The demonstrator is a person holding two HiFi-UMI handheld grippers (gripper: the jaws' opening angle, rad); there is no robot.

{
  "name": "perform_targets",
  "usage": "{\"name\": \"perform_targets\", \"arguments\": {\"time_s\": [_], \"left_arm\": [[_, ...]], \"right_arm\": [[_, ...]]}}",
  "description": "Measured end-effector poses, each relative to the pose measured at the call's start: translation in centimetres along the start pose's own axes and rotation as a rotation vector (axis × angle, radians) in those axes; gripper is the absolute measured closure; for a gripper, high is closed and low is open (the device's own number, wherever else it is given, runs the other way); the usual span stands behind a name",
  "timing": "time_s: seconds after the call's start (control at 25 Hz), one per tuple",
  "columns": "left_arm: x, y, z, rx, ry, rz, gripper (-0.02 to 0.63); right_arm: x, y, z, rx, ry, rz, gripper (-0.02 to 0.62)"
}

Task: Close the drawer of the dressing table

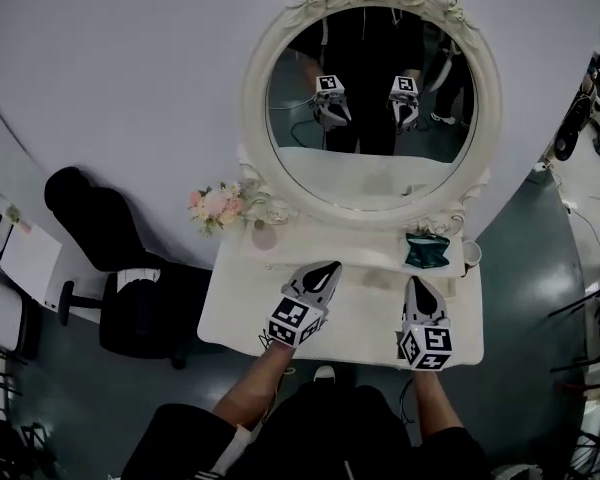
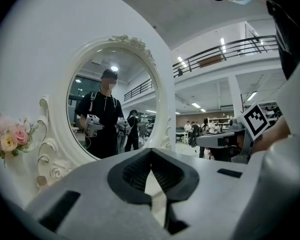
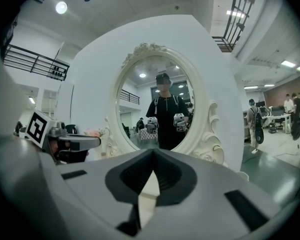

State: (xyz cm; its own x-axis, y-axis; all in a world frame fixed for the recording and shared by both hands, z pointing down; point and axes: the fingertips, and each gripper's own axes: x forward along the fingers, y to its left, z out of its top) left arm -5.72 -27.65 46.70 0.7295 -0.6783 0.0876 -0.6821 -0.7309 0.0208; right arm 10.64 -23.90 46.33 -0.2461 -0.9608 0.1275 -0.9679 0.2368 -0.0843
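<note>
Jaws of the left gripper (image 2: 150,155) are closed tip to tip with nothing between them, and those of the right gripper (image 3: 153,158) are pressed together the same way, equally empty. Both tools point roughly level toward the oval mirror (image 1: 380,183) of a white dressing table (image 1: 238,313) that stands against a pale wall directly in front of the person. From the head view, the 2 grippers lie side by side over the tabletop, the left one angled slightly inward and the right one aimed straight at the mirror, each with its marker cube nearest the person. The drawer itself cannot be picked out from the white top at this steep angle. A posy of pink and cream flowers (image 1: 215,206) sits at the mirror's lower left, touching its carved frame (image 1: 255,118). A dark green object (image 1: 425,251) rests on the tabletop near the frame's lower right, with a white cup (image 1: 471,256) just beside it. The glass reflects the person in dark clothing holding both grippers. A black chair (image 1: 130,293) stands on the dark floor to the table's left.
</note>
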Motion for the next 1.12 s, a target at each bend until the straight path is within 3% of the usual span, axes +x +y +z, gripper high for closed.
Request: {"name": "perform_targets", "arguments": {"time_s": [0.6,0.76,1.12], "left_arm": [[3.3,1.9,-1.3,-0.039,0.030,0.026,0.601],[4.0,1.2,-3.1,-0.058,0.056,0.022,0.601],[4.9,-1.9,-9.0,-0.122,0.142,-0.010,0.601]], "right_arm": [[3.5,-2.6,-0.8,-0.006,0.035,0.031,0.592],[3.2,-2.9,-2.6,-0.041,0.063,0.038,0.593],[1.6,-4.4,-9.4,0.018,0.157,0.035,0.592]]}}
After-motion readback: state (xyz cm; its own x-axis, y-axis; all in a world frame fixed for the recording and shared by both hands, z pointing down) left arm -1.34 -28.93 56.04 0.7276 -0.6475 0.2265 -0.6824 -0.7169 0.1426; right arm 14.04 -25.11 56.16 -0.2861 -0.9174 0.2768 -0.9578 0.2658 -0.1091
